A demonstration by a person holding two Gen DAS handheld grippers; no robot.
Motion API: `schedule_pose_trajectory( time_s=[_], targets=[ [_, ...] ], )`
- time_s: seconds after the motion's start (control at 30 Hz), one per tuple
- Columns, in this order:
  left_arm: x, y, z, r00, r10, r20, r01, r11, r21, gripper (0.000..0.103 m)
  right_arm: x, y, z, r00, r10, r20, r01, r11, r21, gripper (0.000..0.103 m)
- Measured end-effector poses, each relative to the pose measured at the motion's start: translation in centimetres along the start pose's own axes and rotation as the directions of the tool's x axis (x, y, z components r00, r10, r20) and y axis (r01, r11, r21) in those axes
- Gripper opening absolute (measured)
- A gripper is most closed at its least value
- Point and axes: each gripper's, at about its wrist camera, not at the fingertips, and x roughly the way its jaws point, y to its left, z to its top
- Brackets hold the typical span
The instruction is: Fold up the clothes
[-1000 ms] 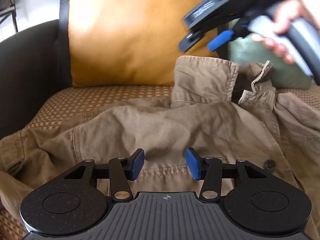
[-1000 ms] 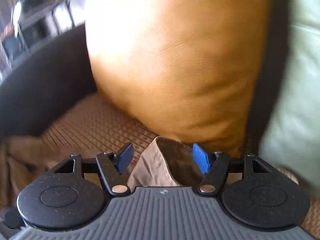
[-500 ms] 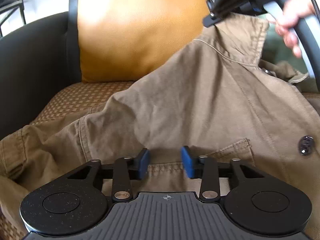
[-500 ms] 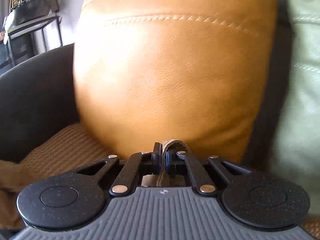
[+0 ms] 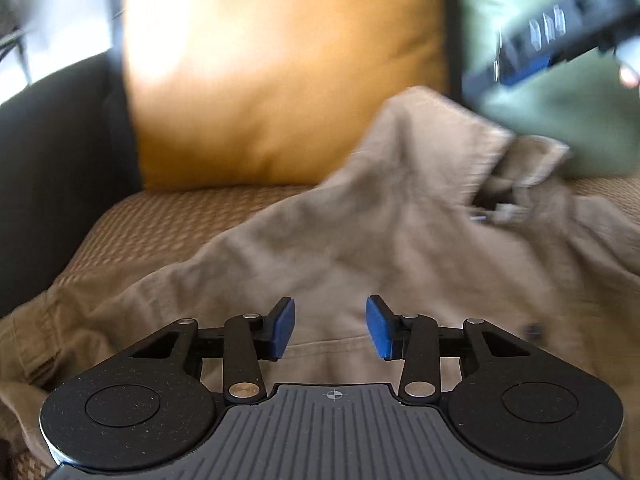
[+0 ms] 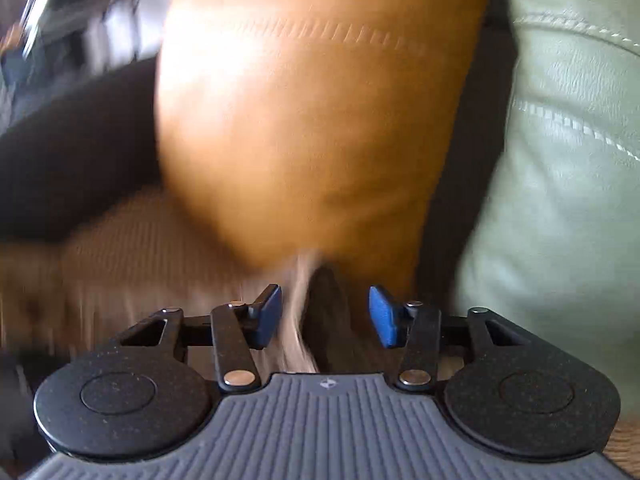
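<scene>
A tan button shirt (image 5: 400, 240) lies crumpled on the woven seat, its collar (image 5: 440, 128) slumped against the cushions. My left gripper (image 5: 330, 328) hovers over the shirt's front seam. Its jaws are opening, the blue pads stand apart, and cloth lies under them without being pinched. In the right wrist view my right gripper (image 6: 325, 316) is opening too. A blurred fold of the shirt (image 6: 298, 312) hangs loose between its pads, and neither pad presses on it. From the left wrist view the right gripper (image 5: 560, 40) appears as a dark blur above the collar.
An orange leather cushion (image 5: 280, 80) and a green one (image 5: 560, 128) stand at the back of the woven seat (image 5: 180, 220). A dark armrest (image 5: 48, 180) rises on the left. The shirt's sleeve (image 5: 40, 340) trails toward the near left.
Half a second ago the right gripper was shut on the collar and held it up. Now its pads are apart and the collar has sunk back. The left pads stand slightly wider.
</scene>
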Motion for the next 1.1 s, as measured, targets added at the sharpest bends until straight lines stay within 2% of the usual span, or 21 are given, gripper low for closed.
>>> schedule_pose_trajectory(
  time_s=[0.07, 0.17, 0.2, 0.23, 0.3, 0.43, 0.47, 0.5, 0.53, 0.57, 0.6, 0.63, 0.73, 0.8, 0.87, 1.0, 1.1],
  targets=[
    [-0.7, -1.9, 0.4, 0.999, -0.040, 0.007, 0.040, 0.998, 0.045, 0.059, 0.1, 0.5, -1.5, 0.993, -0.005, -0.119, -0.014, 0.988, -0.154, 0.051],
    [-1.0, -4.6, 0.8, 0.995, -0.096, 0.010, 0.095, 0.993, 0.067, 0.066, 0.1, 2.1, -3.4, 0.985, -0.014, -0.172, -0.048, 0.934, -0.353, 0.050],
    [-1.0, -5.5, 0.8, 0.994, -0.110, 0.007, 0.110, 0.992, 0.069, 0.070, 0.3, 2.4, -3.3, 0.986, -0.026, -0.165, -0.041, 0.919, -0.393, 0.051],
    [-0.9, -6.4, 0.8, 0.992, -0.125, 0.004, 0.124, 0.990, 0.071, 0.072, 0.6, 2.5, -3.3, 0.986, -0.038, -0.160, -0.035, 0.902, -0.430, 0.057],
    [-0.4, -8.1, 0.8, 0.991, -0.137, -0.006, 0.137, 0.988, 0.066, 0.073, 1.3, 2.5, -2.5, 0.985, -0.061, -0.163, -0.026, 0.876, -0.482, 0.063],
    [1.5, -8.9, 0.7, 0.990, -0.134, -0.043, 0.134, 0.991, -0.008, 0.073, 2.1, 2.1, -2.7, 0.973, -0.091, -0.211, -0.033, 0.853, -0.521, 0.063],
    [2.0, -8.6, 0.6, 0.989, -0.140, -0.049, 0.138, 0.990, -0.035, 0.069, 2.3, 2.0, -3.2, 0.970, -0.102, -0.221, -0.033, 0.845, -0.534, 0.063],
    [2.4, -8.3, 0.5, 0.988, -0.146, -0.055, 0.143, 0.988, -0.062, 0.047, 2.5, 2.0, -3.5, 0.967, -0.111, -0.229, -0.034, 0.835, -0.550, 0.060],
    [2.8, -8.1, 0.4, 0.986, -0.152, -0.061, 0.147, 0.985, -0.088, 0.033, 2.6, 1.9, -3.9, 0.966, -0.121, -0.229, -0.029, 0.827, -0.562, 0.052],
    [3.1, -7.7, 0.3, 0.986, -0.155, -0.063, 0.147, 0.983, -0.109, 0.010, 3.0, 1.9, -4.0, 0.965, -0.128, -0.231, -0.023, 0.831, -0.556, 0.039],
    [3.1, -7.3, 0.3, 0.986, -0.159, -0.056, 0.152, 0.981, -0.121, 0.005, 3.4, 1.9, -4.1, 0.963, -0.134, -0.234, -0.017, 0.835, -0.550, 0.007],
    [2.8, -7.0, 0.2, 0.984, -0.174, -0.040, 0.168, 0.977, -0.128, 0.000, 3.7, 1.8, -4.1, 0.963, -0.137, -0.231, -0.010, 0.841, -0.541, 0.006],
    [1.2, -5.9, -0.1, 0.979, -0.202, 0.034, 0.205, 0.969, -0.140, 0.000, 2.9, 1.0, -2.5, 0.989, -0.098, -0.108, 0.041, 0.899, -0.437, 0.005],
    [0.4, -5.6, 0.0, 0.976, -0.205, 0.075, 0.214, 0.966, -0.145, 0.000, 2.7, 0.1, -1.4, 0.996, -0.085, -0.039, 0.067, 0.939, -0.337, 0.005],
    [-0.1, -5.4, -0.1, 0.971, -0.213, 0.105, 0.228, 0.959, -0.167, 0.000, 3.7, 0.4, -1.6, 0.994, -0.108, -0.030, 0.092, 0.941, -0.326, 0.005],
    [-1.3, -5.1, -1.1, 0.961, -0.200, 0.189, 0.236, 0.953, -0.189, 0.000, 7.4, 1.3, -3.4, 0.984, -0.157, -0.089, 0.122, 0.943, -0.310, 0.005],
    [-1.5, -5.3, -1.5, 0.956, -0.214, 0.200, 0.249, 0.954, -0.169, 0.000, 9.1, 1.9, -3.9, 0.980, -0.172, -0.098, 0.135, 0.944, -0.300, 0.005]
  ],
)
